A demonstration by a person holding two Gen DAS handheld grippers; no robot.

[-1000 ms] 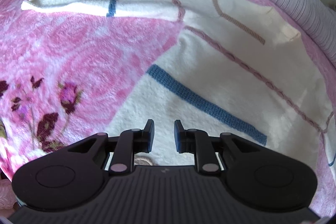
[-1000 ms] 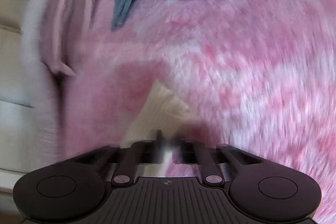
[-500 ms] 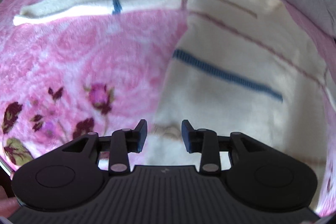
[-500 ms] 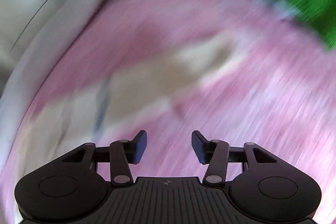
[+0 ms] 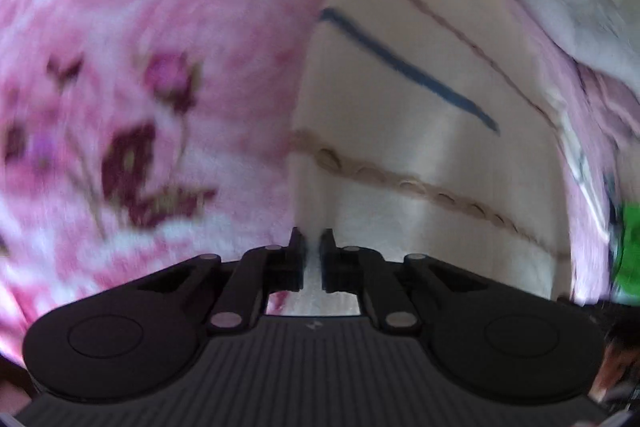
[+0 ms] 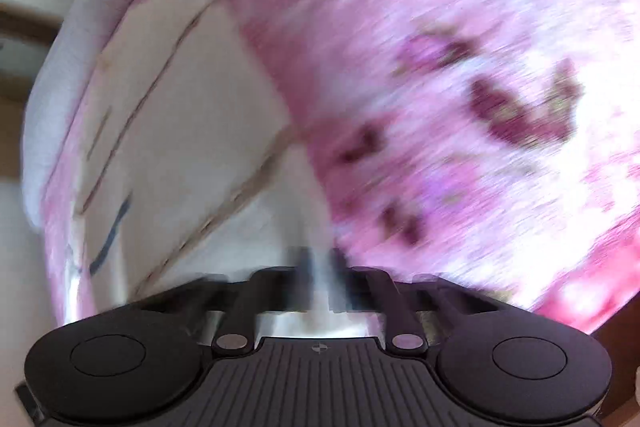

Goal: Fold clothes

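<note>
Left wrist view: blurred cream sweater point(image 5: 420, 99), no legible writing.

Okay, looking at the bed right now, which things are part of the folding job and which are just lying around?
In the job:
- cream sweater with blue and tan stripes
- left tool, shut on the sweater's edge
- right tool, shut on the sweater

Just lying about:
- pink floral blanket, underneath
- green garment, at the side
</note>
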